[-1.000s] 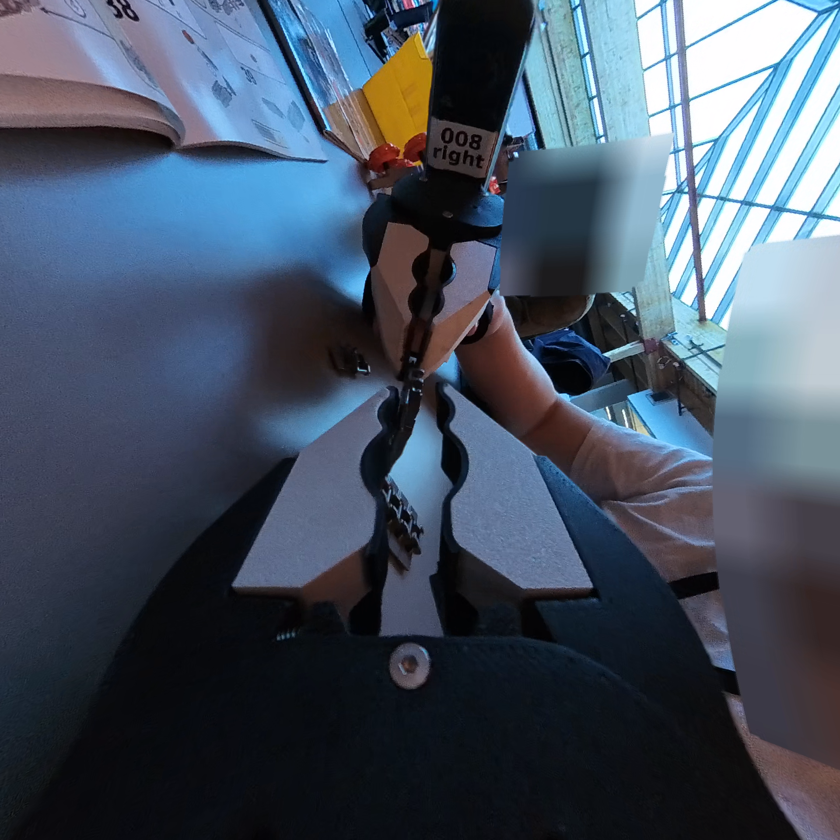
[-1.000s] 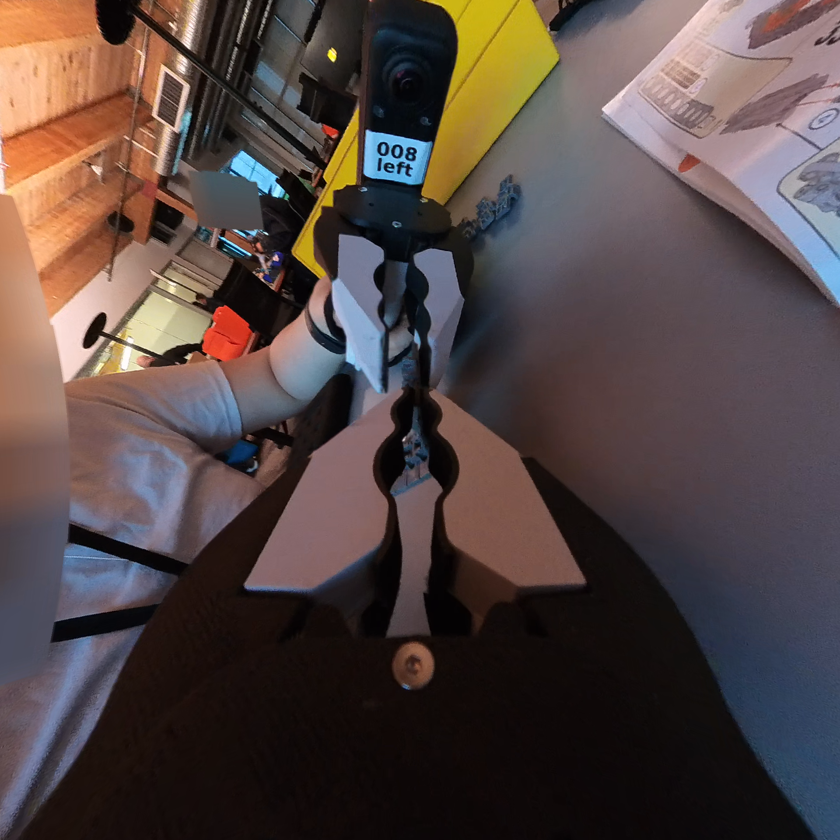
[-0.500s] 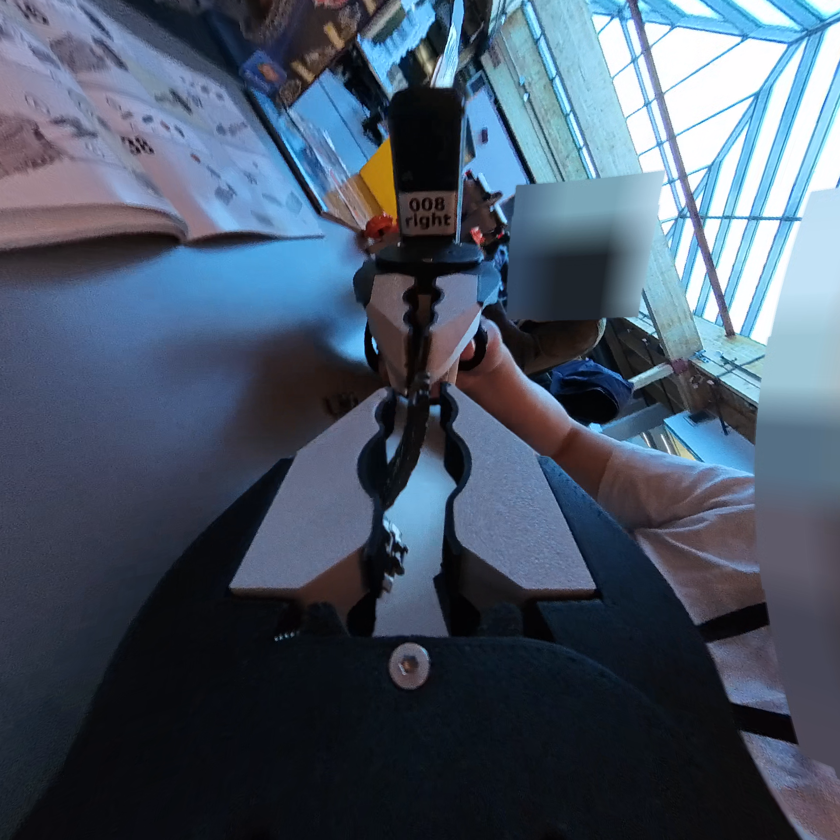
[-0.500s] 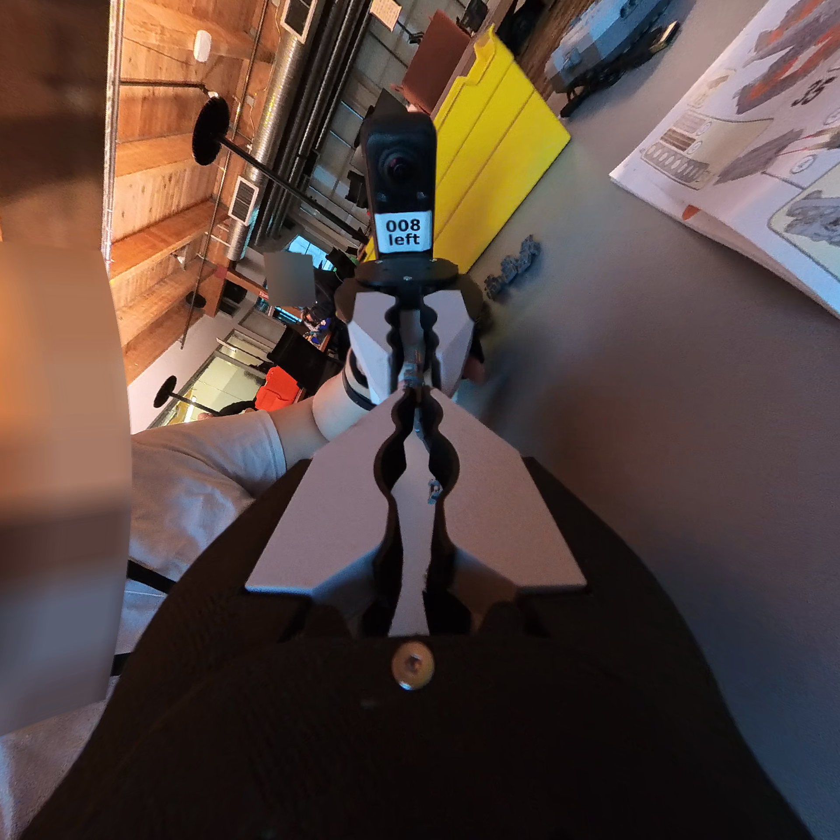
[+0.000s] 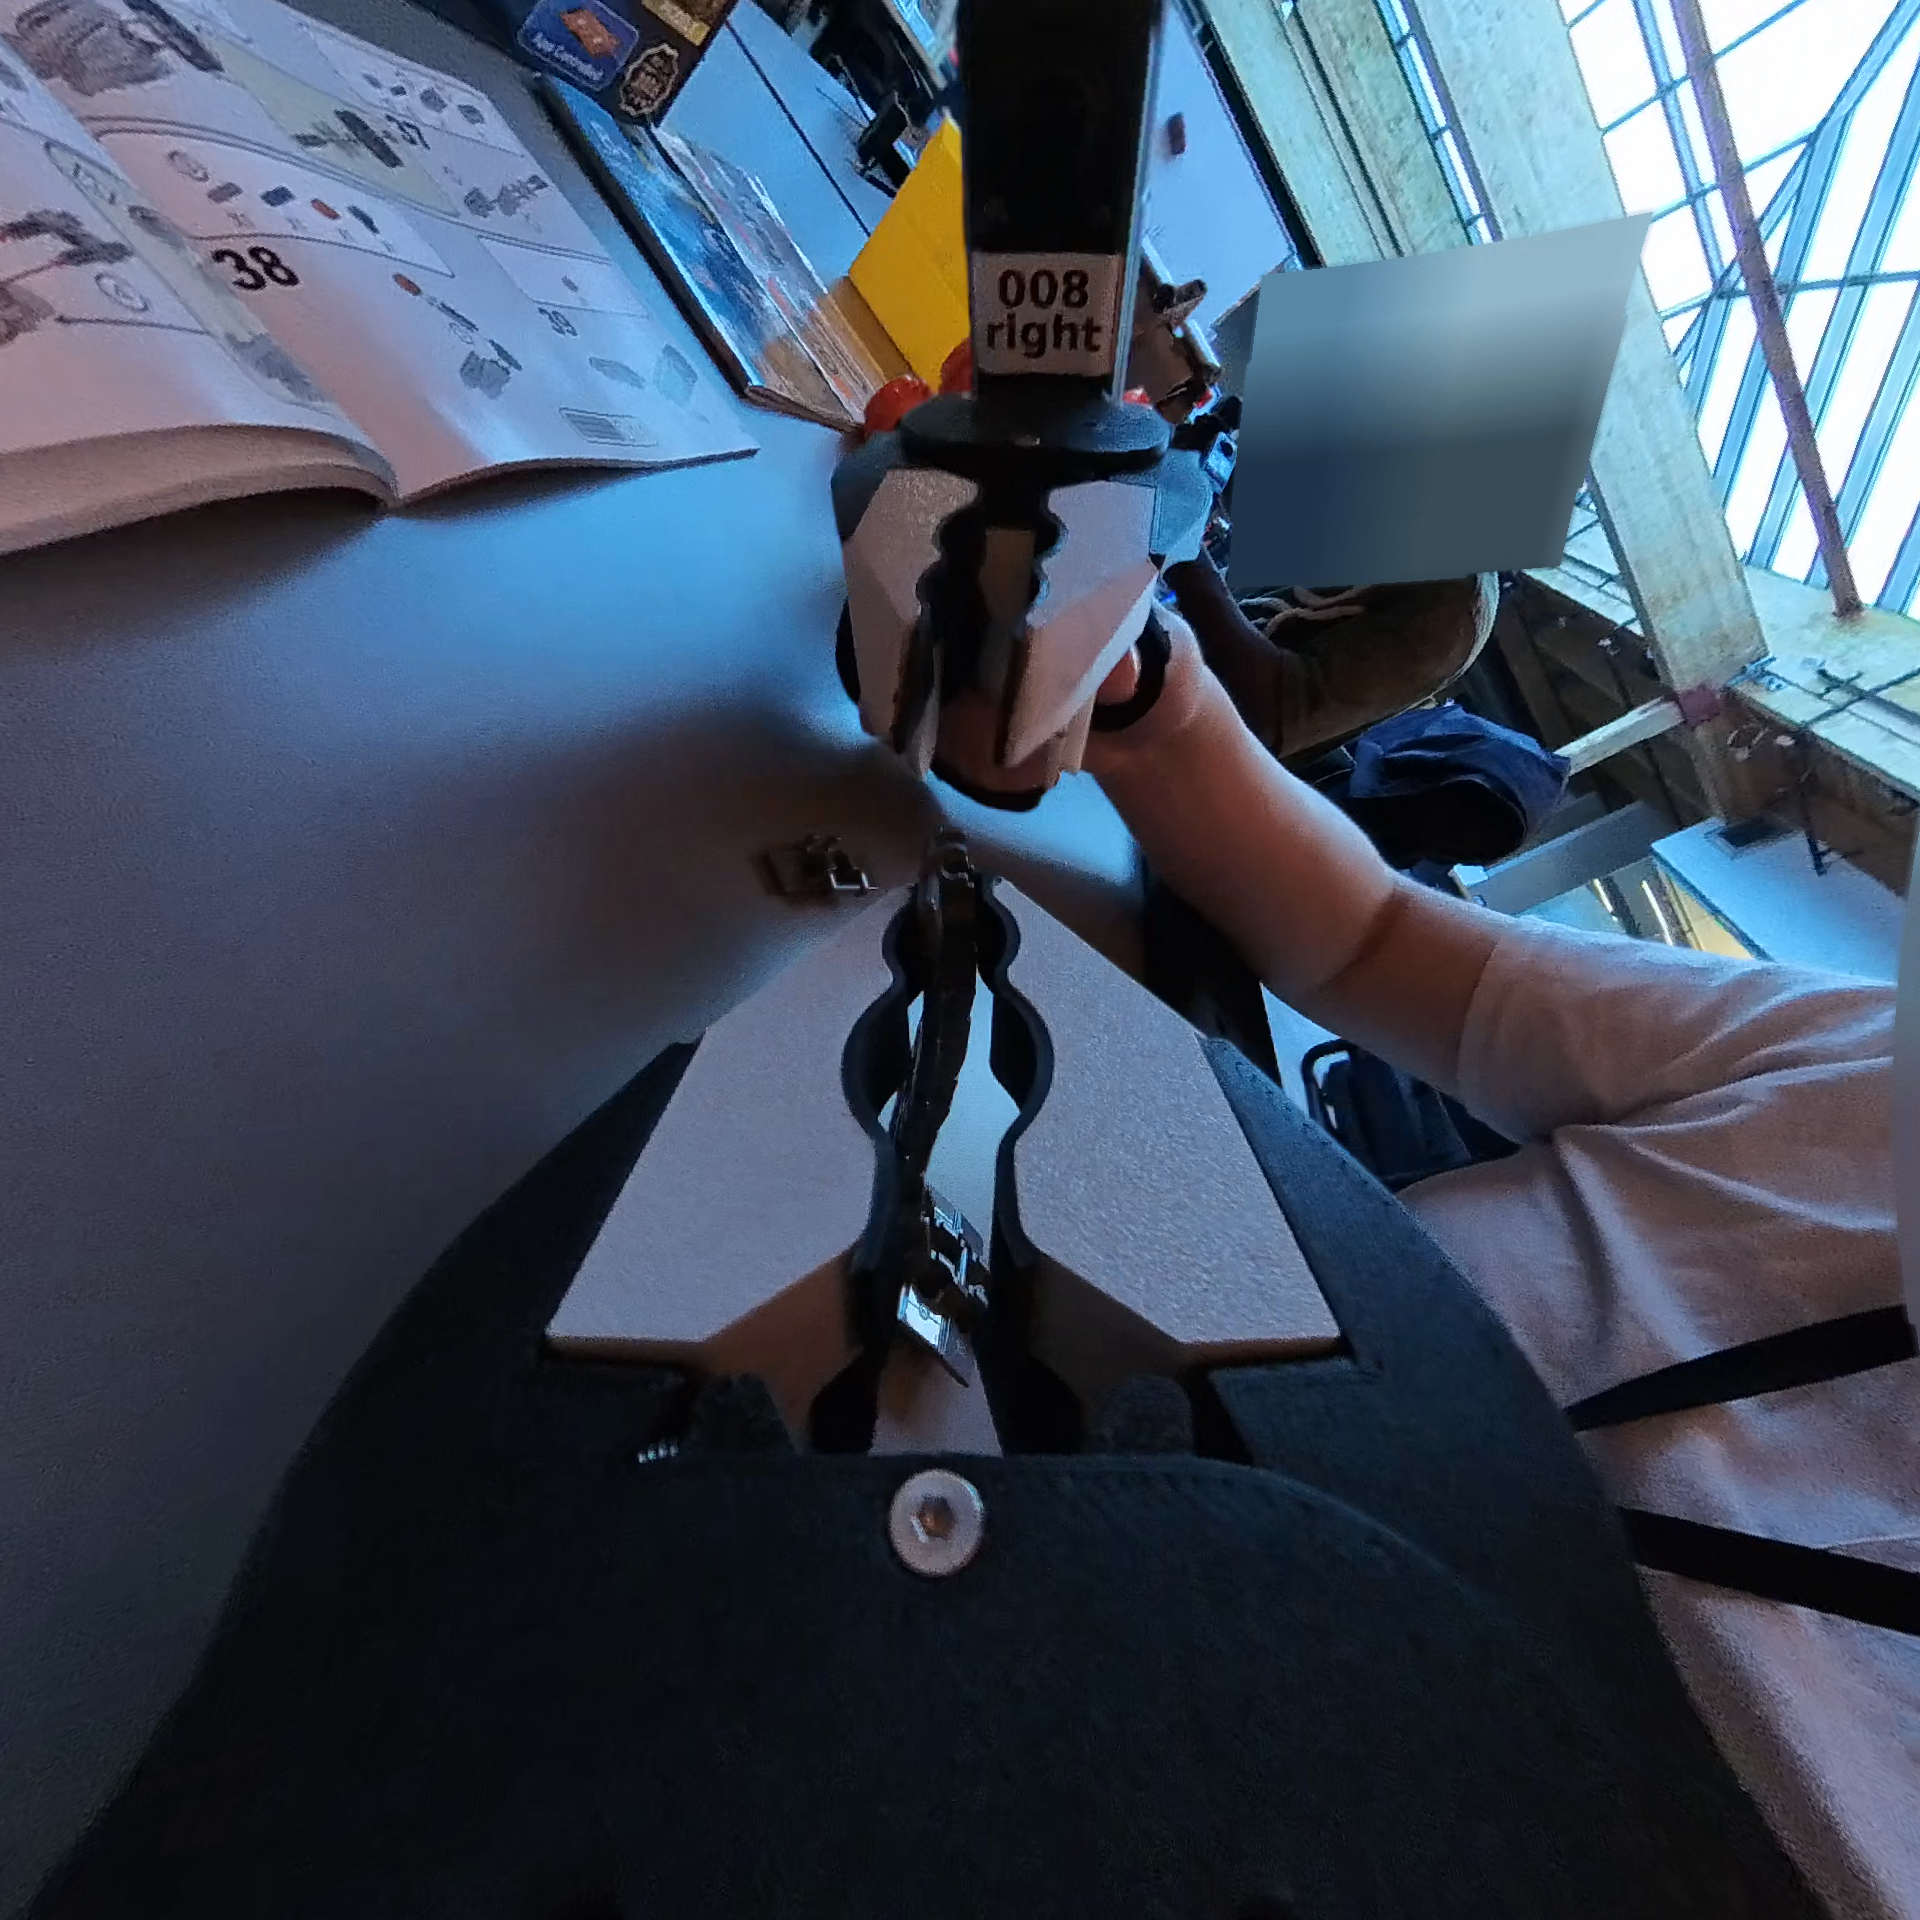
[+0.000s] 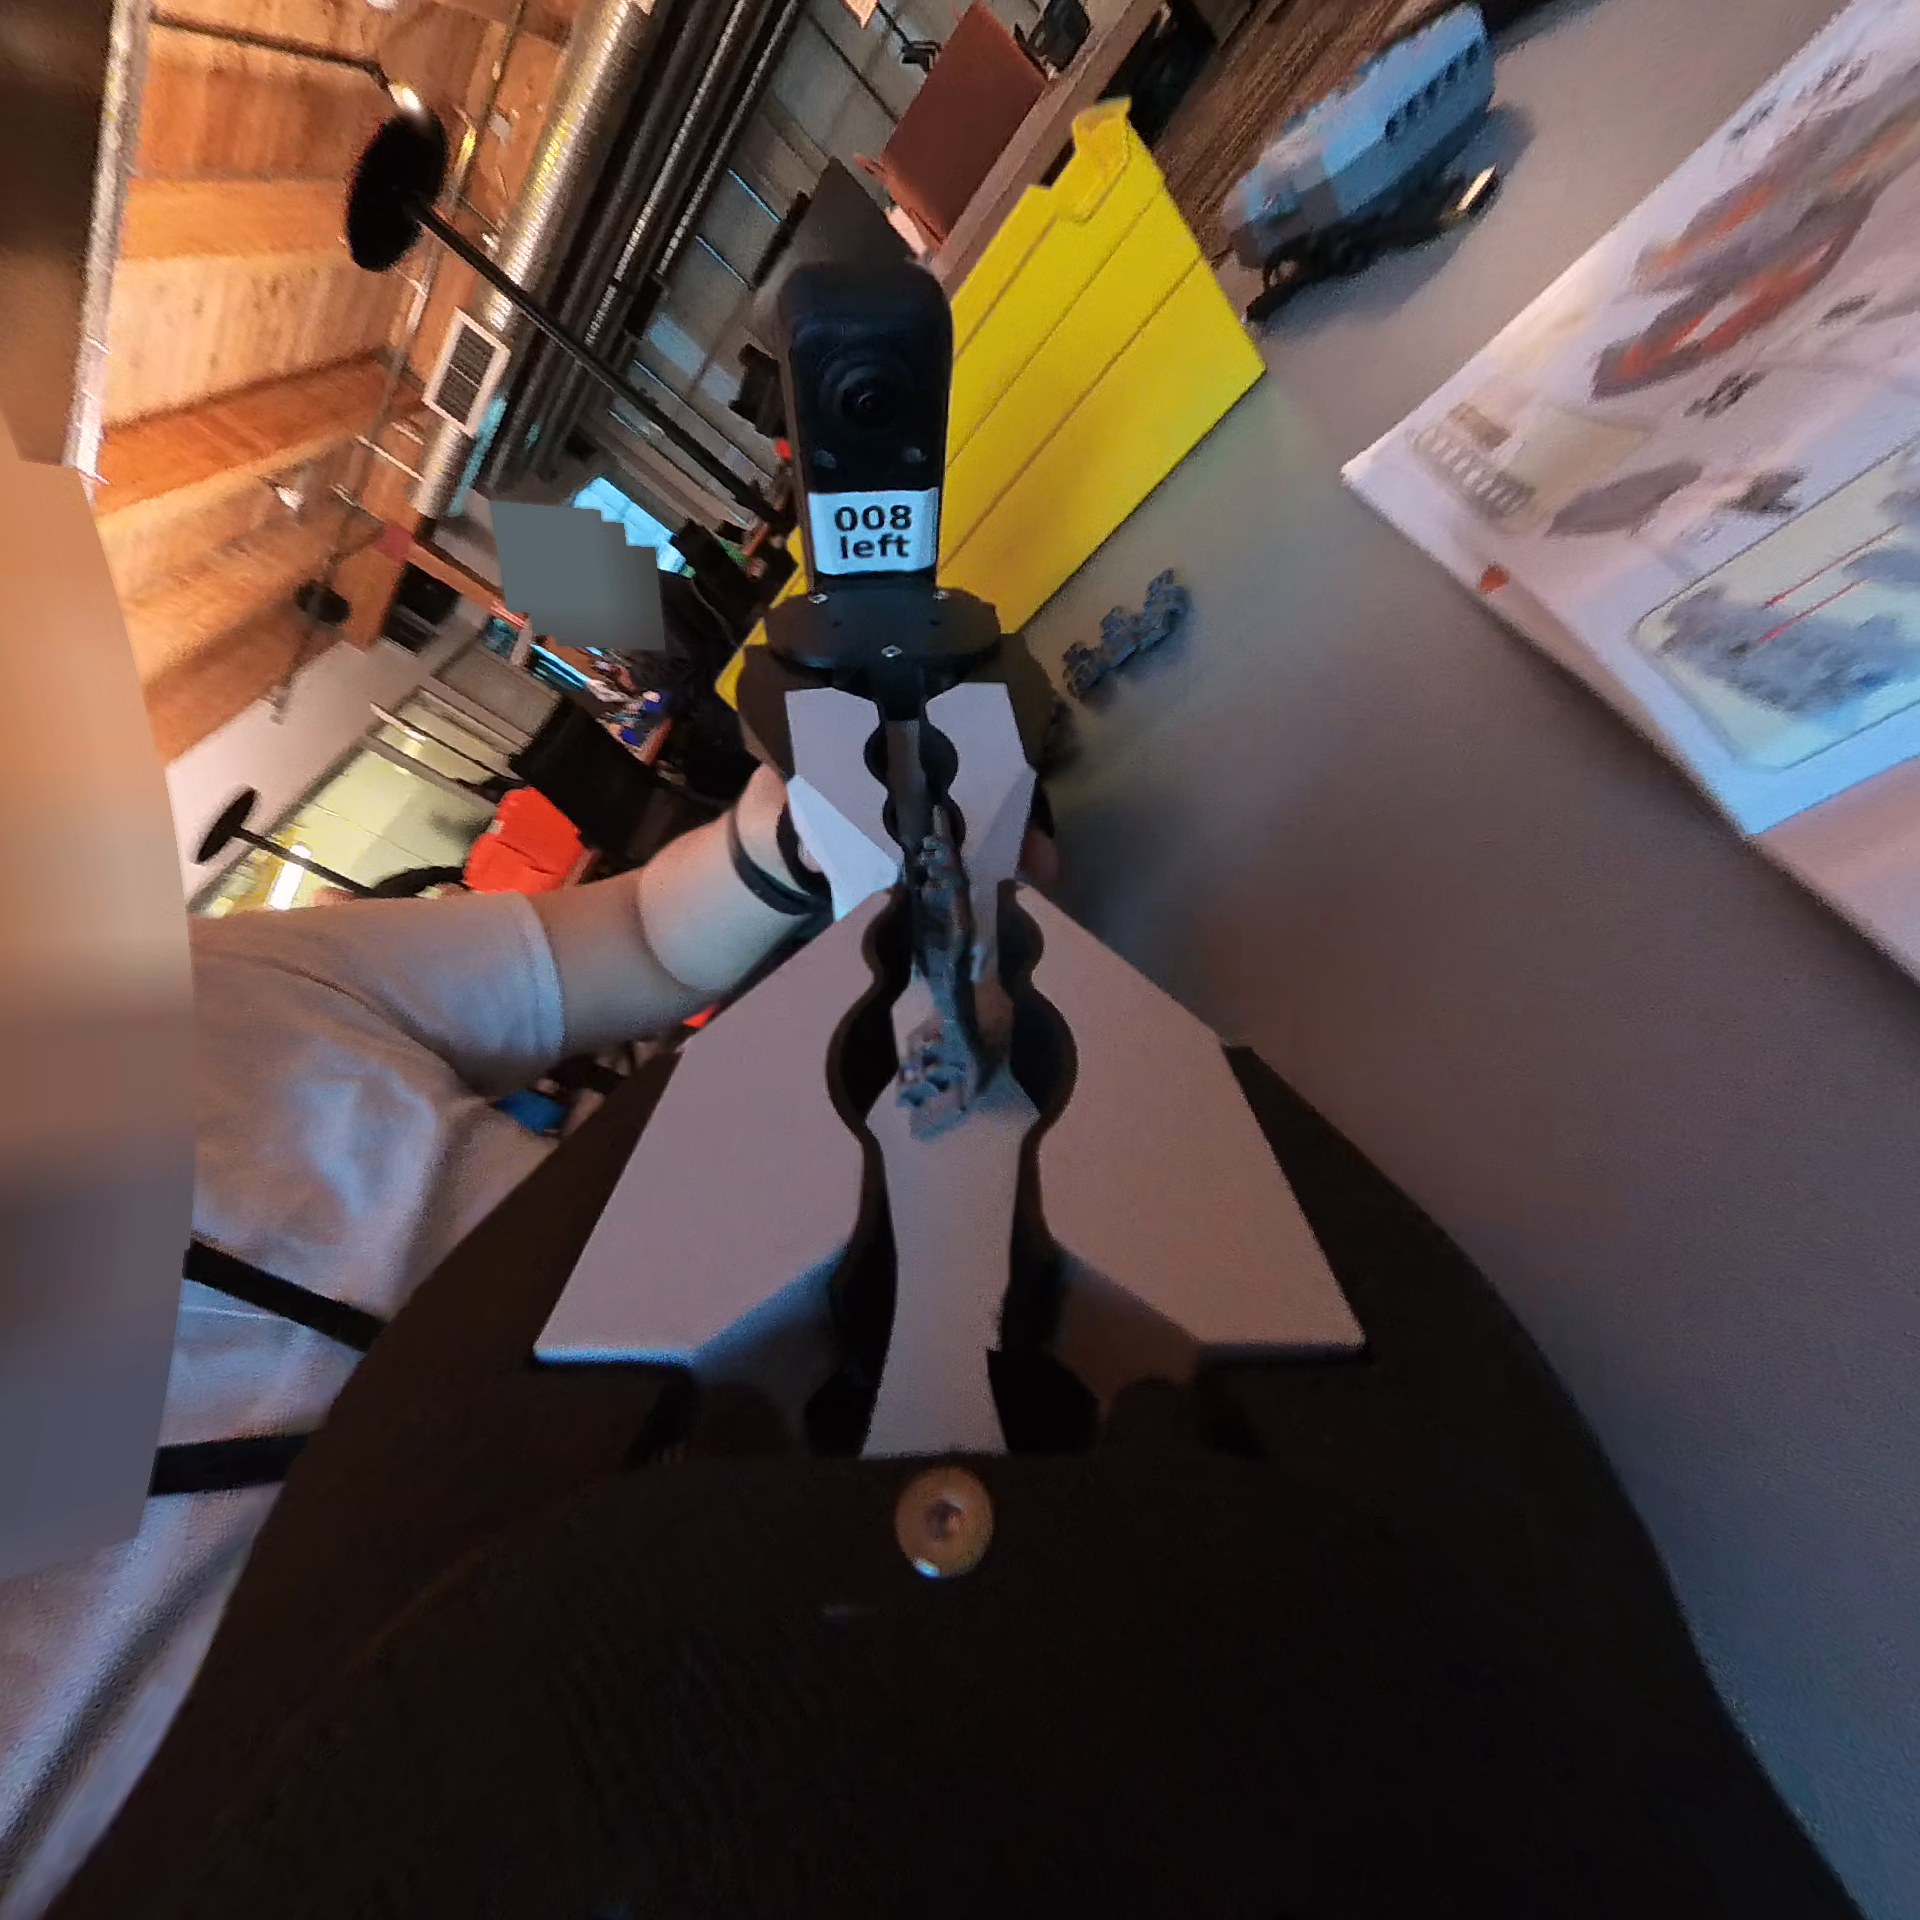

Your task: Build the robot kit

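My left gripper (image 5: 948, 906) is shut on a dark chain of track links (image 5: 935, 1049), which runs back between its fingers and sticks out past the tips. My right gripper (image 6: 943, 900) faces it tip to tip, with its jaws parted. The chain's free end (image 6: 940, 1081) lies in the gap between the right fingers; I cannot tell whether it touches them. In the left wrist view the right gripper (image 5: 961, 743) shows a gap between its fingers. In the right wrist view the left gripper (image 6: 930, 862) is closed on the chain. Both hover over the grey table (image 5: 364, 831).
A small dark link piece (image 5: 821, 871) lies on the table near the tips. Another grey link chain (image 6: 1127, 634), a yellow bin (image 6: 1081, 416) and a grey brick vehicle (image 6: 1361, 187) lie beyond. An open instruction booklet (image 5: 312, 312) lies to the side. A person's arm (image 5: 1299, 883) reaches in. My two grippers' fingertips are within a few centimetres of each other. It is some 6 cm from my left tips to the small dark link piece (image 5: 821, 871).
My right gripper was shut on the chain's end; its jaws have now parted. My left gripper keeps hold of the chain.
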